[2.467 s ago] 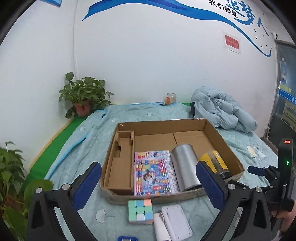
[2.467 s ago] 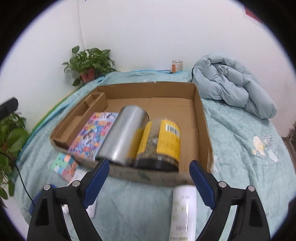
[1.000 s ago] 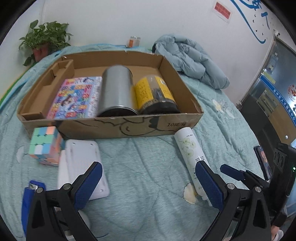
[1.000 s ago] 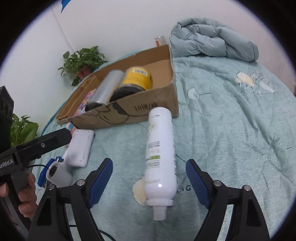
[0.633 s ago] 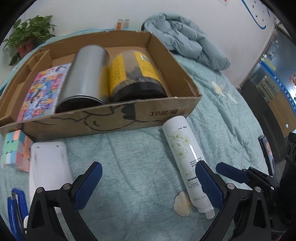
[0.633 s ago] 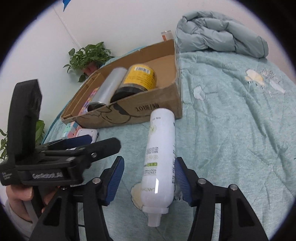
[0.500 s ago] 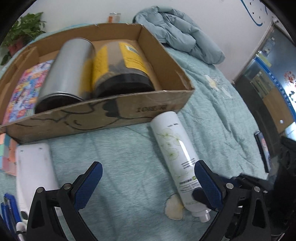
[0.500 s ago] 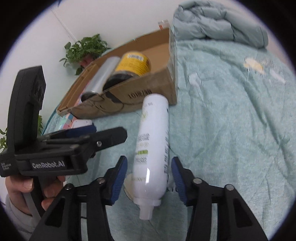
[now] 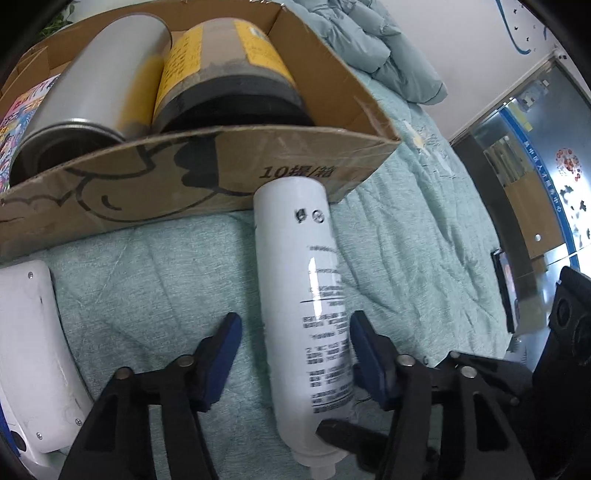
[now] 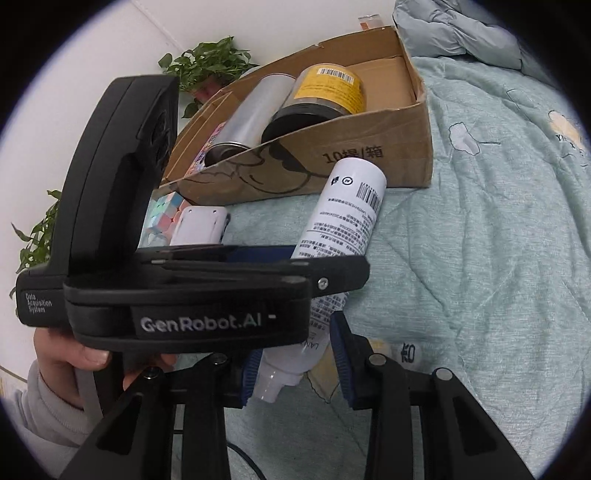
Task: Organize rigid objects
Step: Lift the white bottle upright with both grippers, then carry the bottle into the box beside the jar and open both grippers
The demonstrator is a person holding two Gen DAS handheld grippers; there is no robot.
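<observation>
A white bottle (image 9: 317, 317) lies on its side on the bed (image 9: 424, 258), which is covered in a pale green quilt, with its flat bottom end touching the front wall of a cardboard box (image 9: 207, 184) and its nozzle end toward the two tools.

The left hand-held gripper (image 9: 291, 350) straddles the middle of the bottle. Its jaws have just been closing and now stand about half open; the right blue pad (image 9: 364, 349) looks to be at the bottle's side, while the left one is still clear of it with quilt showing between, so it is not clamped. In the right wrist view this tool crosses over the bottle, held by a hand (image 10: 74, 354) in a grey sleeve.

The right hand-held gripper (image 10: 295, 363) sits at the bottle's neck end. Its jaws have also just been closing and stand narrow on either side of the shoulder of the bottle; whether the pads press on it I cannot tell.

Inside the box lie a silver can (image 9: 92, 92) and a yellow-labelled jar (image 9: 225, 62), side by side and touching, with a colourful book (image 9: 18, 110) to their left. In front of the box, left of the bottle, rest a white device (image 9: 33, 343) and a pastel puzzle cube (image 10: 164, 214). A rumpled blue blanket (image 10: 461, 29) is heaped behind the box.
</observation>
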